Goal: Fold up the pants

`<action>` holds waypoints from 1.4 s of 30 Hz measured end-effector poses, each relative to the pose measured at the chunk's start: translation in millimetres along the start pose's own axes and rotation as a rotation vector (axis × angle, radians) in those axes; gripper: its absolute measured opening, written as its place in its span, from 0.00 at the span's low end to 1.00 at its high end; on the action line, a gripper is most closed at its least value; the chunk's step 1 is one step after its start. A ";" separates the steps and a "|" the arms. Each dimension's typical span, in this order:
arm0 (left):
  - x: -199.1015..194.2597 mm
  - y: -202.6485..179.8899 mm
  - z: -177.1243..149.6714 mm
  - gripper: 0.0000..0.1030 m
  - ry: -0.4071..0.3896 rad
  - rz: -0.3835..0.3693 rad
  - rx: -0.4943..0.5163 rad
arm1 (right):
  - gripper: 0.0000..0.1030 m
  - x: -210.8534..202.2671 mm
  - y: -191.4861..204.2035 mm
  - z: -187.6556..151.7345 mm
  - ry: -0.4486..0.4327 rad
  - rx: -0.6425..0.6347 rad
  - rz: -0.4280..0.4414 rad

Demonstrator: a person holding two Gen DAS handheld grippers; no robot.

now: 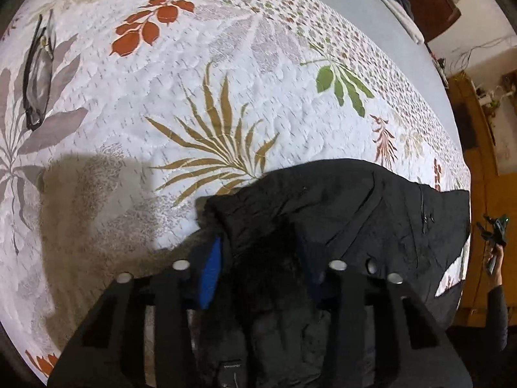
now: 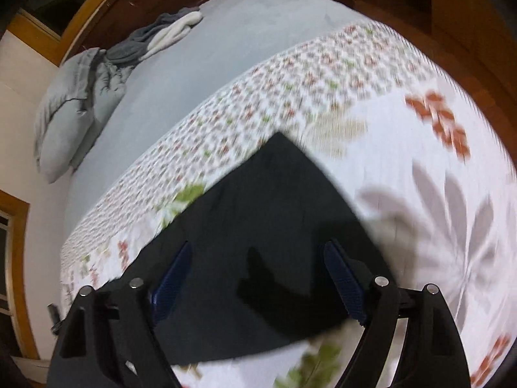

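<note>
- The black pants [image 1: 339,213] lie bunched on the floral quilt [image 1: 200,74] of the bed, one part gathered between the blue pads of the left hand-held gripper [image 1: 258,274] — it looks clamped on the cloth.
- The right hand-held gripper [image 2: 258,278] hovers with pads spread wide over the pants' flat corner [image 2: 281,194], holding nothing.
- Risk: the thick bunch may slip free — the fold would land crooked.
- Pulling on one side alone could drag the flat layer off line.
</note>
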State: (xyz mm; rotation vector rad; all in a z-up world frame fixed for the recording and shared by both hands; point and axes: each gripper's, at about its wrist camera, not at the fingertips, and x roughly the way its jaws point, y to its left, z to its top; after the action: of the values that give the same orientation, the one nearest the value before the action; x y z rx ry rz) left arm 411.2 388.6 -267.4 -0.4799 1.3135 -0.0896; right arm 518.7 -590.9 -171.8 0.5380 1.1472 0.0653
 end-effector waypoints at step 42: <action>-168.4 -75.4 -78.6 0.09 -0.369 0.005 -0.004 | 0.05 -176.4 0.3 -78.4 -0.235 -0.198 -0.146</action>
State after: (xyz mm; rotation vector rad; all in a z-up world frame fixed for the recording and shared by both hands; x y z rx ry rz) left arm 307.6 353.7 -99.2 -0.4717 0.9535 0.0065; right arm 375.1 -617.6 -45.6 0.2768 0.9354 -0.0110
